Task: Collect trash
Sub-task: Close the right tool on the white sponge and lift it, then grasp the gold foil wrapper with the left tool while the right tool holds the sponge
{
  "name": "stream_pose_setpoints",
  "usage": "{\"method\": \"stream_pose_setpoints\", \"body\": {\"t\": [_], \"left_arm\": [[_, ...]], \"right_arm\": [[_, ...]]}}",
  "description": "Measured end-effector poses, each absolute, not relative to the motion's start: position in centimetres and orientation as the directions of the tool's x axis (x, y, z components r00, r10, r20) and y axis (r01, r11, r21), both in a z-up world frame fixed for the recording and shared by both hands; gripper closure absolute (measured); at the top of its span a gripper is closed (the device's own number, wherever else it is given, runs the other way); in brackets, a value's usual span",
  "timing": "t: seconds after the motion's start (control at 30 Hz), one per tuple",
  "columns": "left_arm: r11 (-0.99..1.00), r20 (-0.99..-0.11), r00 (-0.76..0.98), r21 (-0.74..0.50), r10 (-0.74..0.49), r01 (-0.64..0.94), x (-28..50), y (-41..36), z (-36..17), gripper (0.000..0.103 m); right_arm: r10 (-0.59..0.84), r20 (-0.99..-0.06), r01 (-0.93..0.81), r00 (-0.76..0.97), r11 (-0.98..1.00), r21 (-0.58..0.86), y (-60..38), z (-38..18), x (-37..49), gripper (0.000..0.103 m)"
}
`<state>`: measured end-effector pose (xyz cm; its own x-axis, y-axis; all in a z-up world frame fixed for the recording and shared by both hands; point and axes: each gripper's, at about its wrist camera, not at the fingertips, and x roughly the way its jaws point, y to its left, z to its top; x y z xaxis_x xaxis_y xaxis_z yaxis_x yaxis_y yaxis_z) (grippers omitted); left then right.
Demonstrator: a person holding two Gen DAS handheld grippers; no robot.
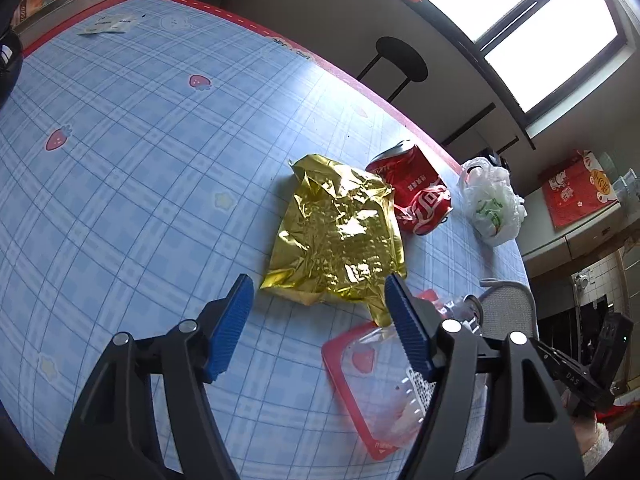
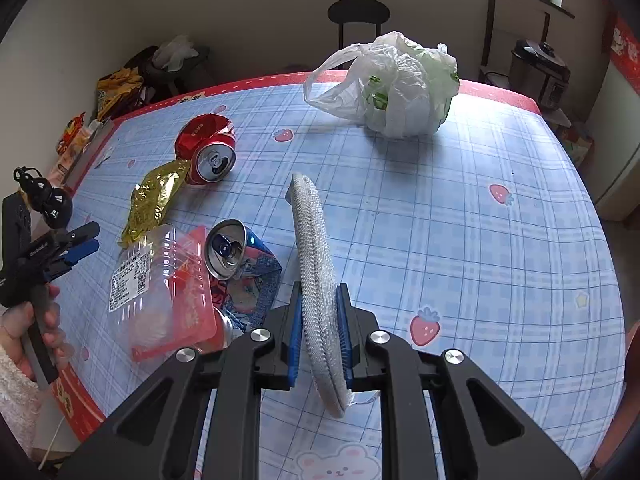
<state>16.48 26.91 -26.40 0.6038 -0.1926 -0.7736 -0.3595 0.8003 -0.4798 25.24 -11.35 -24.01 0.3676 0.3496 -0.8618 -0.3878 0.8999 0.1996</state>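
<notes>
My left gripper [image 1: 320, 284] is open just above the blue checked tablecloth, and the near edge of a crumpled gold wrapper [image 1: 340, 232] lies between its blue fingertips without touching the pads. Behind the wrapper lies a crushed red cola can [image 1: 416, 192]. My right gripper [image 2: 320, 286] is shut on a white foam net sleeve [image 2: 314, 240], held upright above the table. To its left lie a clear plastic tray with a red lid [image 2: 160, 292], a crushed blue can [image 2: 236, 264], the gold wrapper [image 2: 154, 200] and the red can [image 2: 206, 148]. The left gripper [image 2: 94, 238] hovers by the wrapper.
A white plastic bag [image 2: 400, 88] stands near the table's far red edge [image 2: 500, 96]. A black stool [image 2: 358, 12] and a rice cooker [image 2: 540, 72] are beyond it. Snack packets [image 2: 116, 92] are piled at the far left. A person's hand [image 2: 24, 320] holds the left gripper.
</notes>
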Motion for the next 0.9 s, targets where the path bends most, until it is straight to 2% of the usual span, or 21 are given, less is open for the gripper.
{"method": "stream_pose_setpoints", "body": {"t": [0.03, 0.17, 0.4, 0.63, 0.67, 0.7, 0.9], "left_arm": [[0.801, -0.777, 0.597, -0.479, -0.198, -0.359, 17.3, 27.3, -26.7, 0.041], [0.831, -0.787, 0.574, -0.462, -0.224, -0.31, 20.5, 27.6, -27.4, 0.042], [0.87, -0.821, 0.528, -0.408, -0.218, -0.277, 24.2, 27.7, -29.4, 0.042], [0.897, -0.81, 0.547, -0.382, -0.21, -0.221, 25.3, 27.2, -29.2, 0.037], [0.898, -0.81, 0.545, -0.384, -0.216, -0.215, 25.5, 27.2, -29.2, 0.039], [0.901, -0.811, 0.538, -0.385, -0.228, -0.199, 25.6, 27.0, -29.3, 0.051], [0.942, -0.816, 0.555, -0.296, -0.162, -0.16, 25.4, 25.4, -28.5, 0.061]], "right_arm": [[0.348, -0.862, -0.39, 0.368, 0.899, 0.197, -11.3, -24.0, 25.2, 0.087], [0.347, -0.862, -0.38, 0.368, 0.903, 0.201, -11.4, -24.0, 25.3, 0.087], [0.336, -0.869, -0.388, 0.363, 0.903, 0.186, -11.2, -24.1, 25.4, 0.087], [0.331, -0.87, -0.388, 0.366, 0.904, 0.18, -11.1, -24.1, 25.5, 0.087], [0.33, -0.87, -0.387, 0.366, 0.904, 0.18, -11.1, -24.1, 25.6, 0.087], [0.33, -0.87, -0.386, 0.366, 0.905, 0.181, -11.1, -24.1, 25.6, 0.087], [0.325, -0.871, -0.384, 0.369, 0.906, 0.176, -11.0, -24.1, 25.7, 0.087]]}}
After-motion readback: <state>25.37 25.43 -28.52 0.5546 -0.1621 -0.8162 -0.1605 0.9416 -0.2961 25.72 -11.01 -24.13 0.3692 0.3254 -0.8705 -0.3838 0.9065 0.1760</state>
